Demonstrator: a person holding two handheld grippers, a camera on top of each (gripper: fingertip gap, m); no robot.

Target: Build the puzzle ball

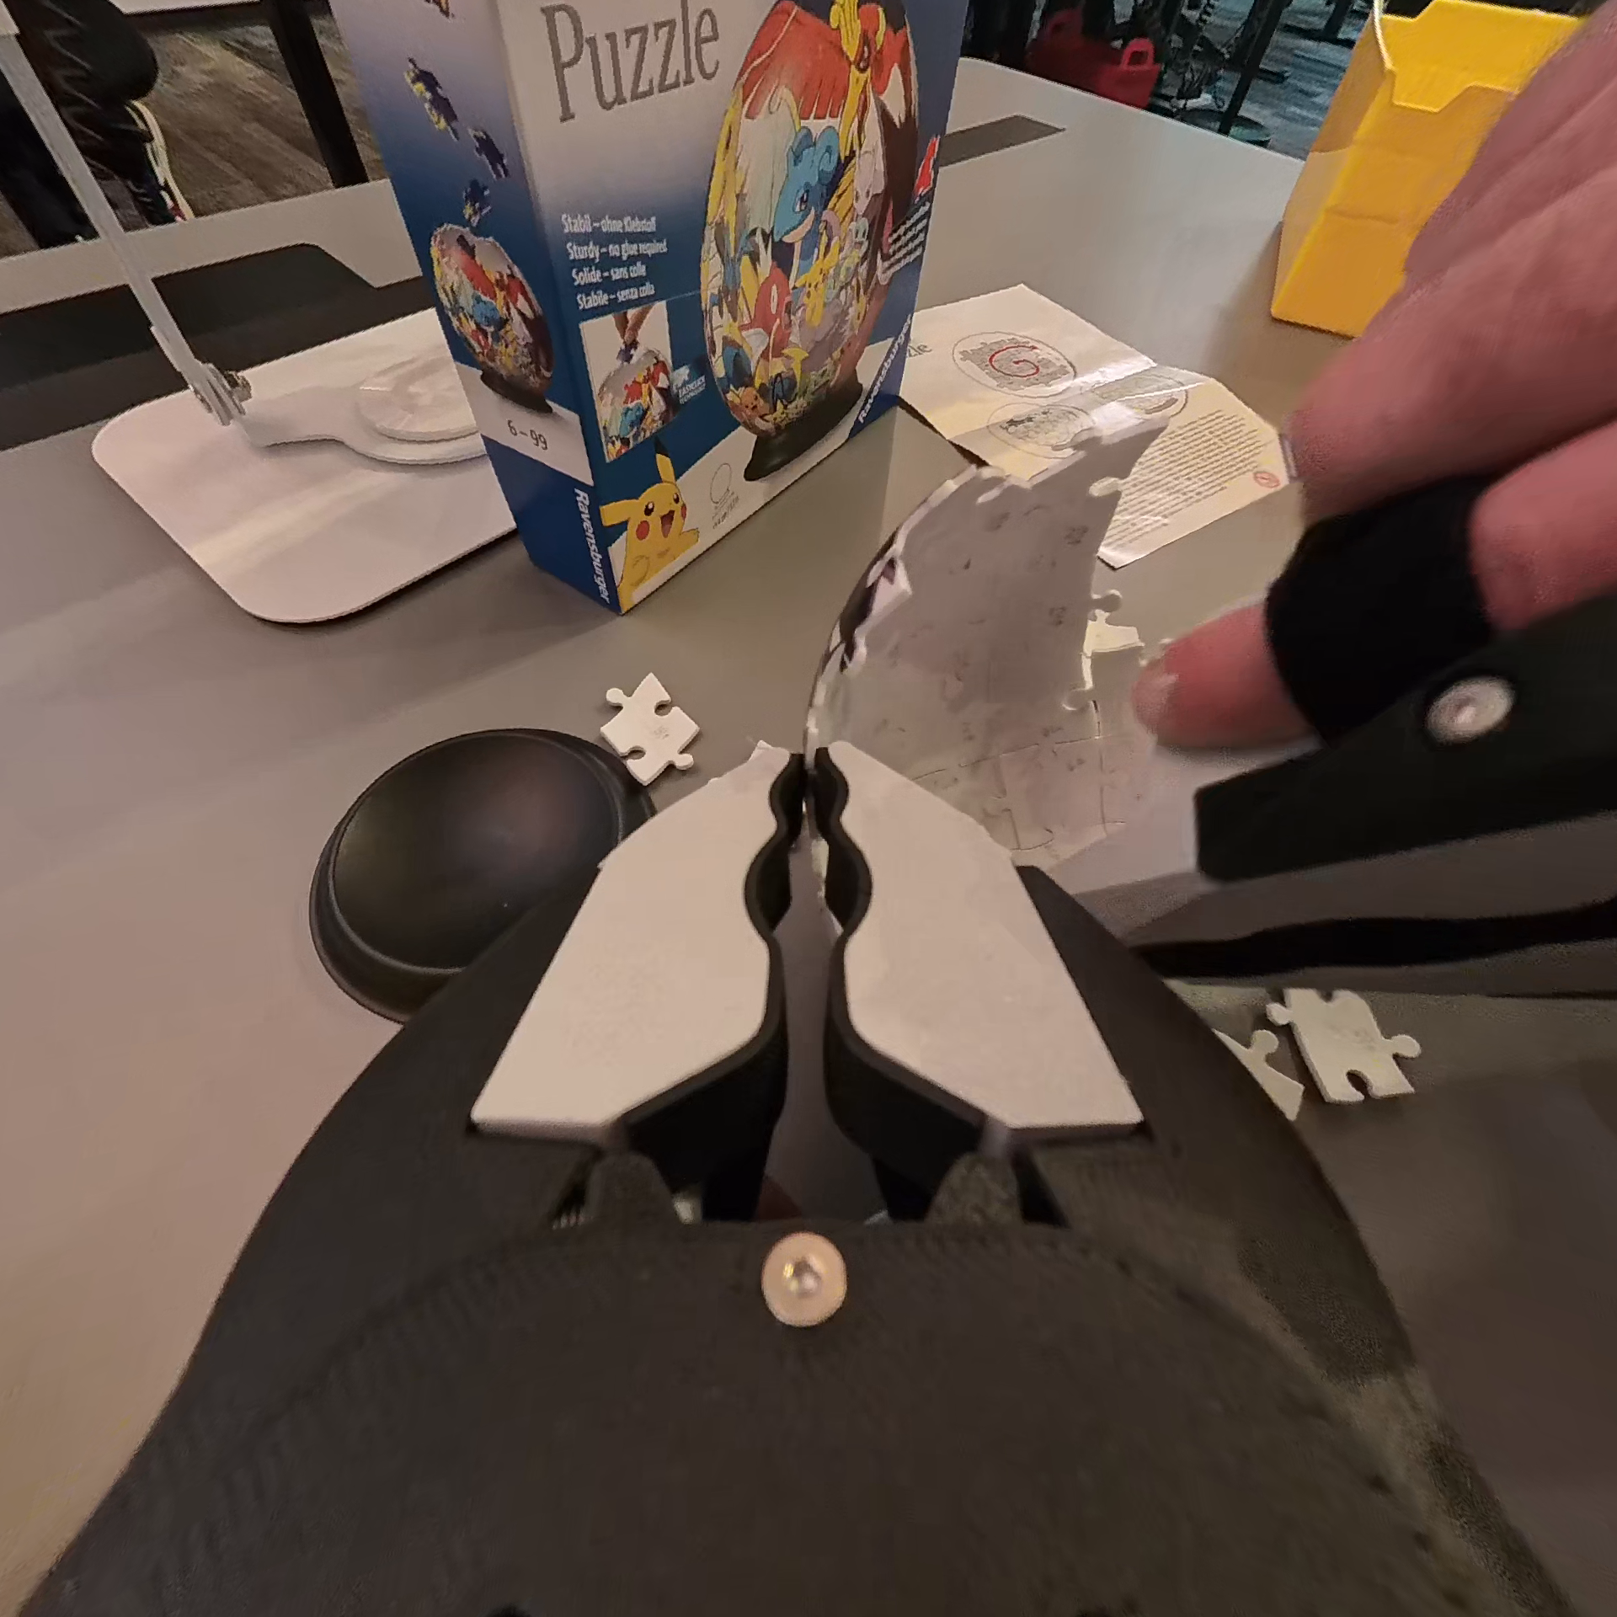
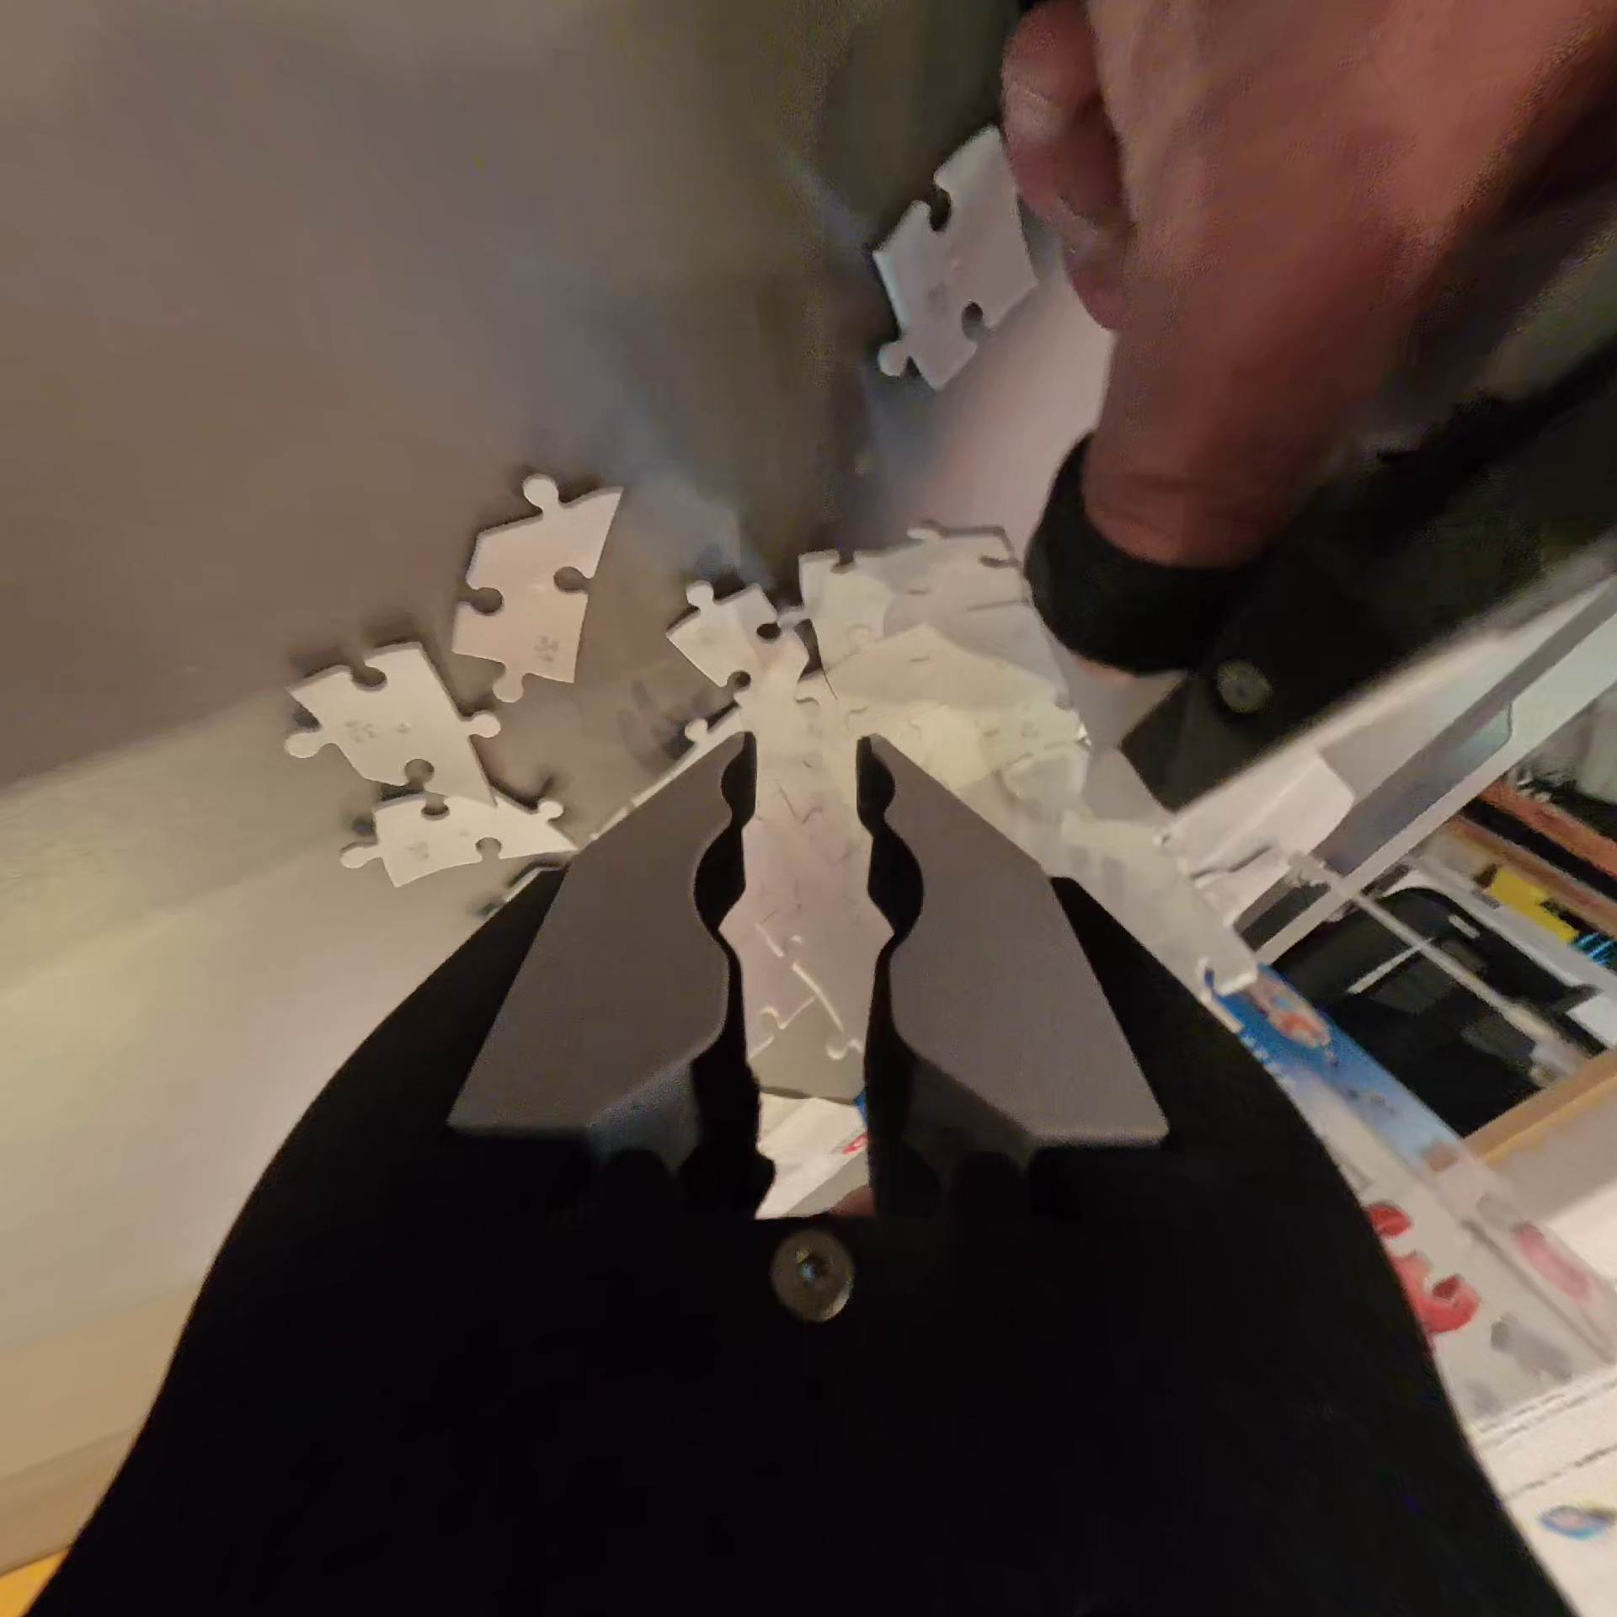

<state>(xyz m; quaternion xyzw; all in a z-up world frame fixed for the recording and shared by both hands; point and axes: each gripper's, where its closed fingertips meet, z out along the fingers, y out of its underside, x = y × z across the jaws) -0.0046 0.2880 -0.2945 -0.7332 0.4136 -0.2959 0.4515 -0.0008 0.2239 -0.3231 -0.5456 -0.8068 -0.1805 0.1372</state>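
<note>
The partly built puzzle ball (image 1: 989, 630) is a curved shell of joined pieces, its white inner side facing me, standing on edge on the grey table (image 1: 219, 875). My left gripper (image 1: 809, 761) is shut on the shell's lower left rim. My right gripper (image 1: 1225, 822) comes in from the right, beside the shell's right edge. In the right wrist view the right gripper (image 2: 807, 744) has its jaws apart, and the shell (image 2: 805, 919) shows through the gap. The black dome stand (image 1: 472, 857) sits left of the left gripper. Loose white pieces (image 2: 534, 595) lie face down nearby.
The puzzle box (image 1: 665, 289) stands behind the shell, with a folded instruction sheet (image 1: 1094, 385) to its right. A white base plate with an arm (image 1: 289, 490) is at back left, a yellow box (image 1: 1400, 175) at back right. More loose pieces (image 1: 1339, 1041) lie under the right gripper. About 7 centimeters separates my left fingertips from my right.
</note>
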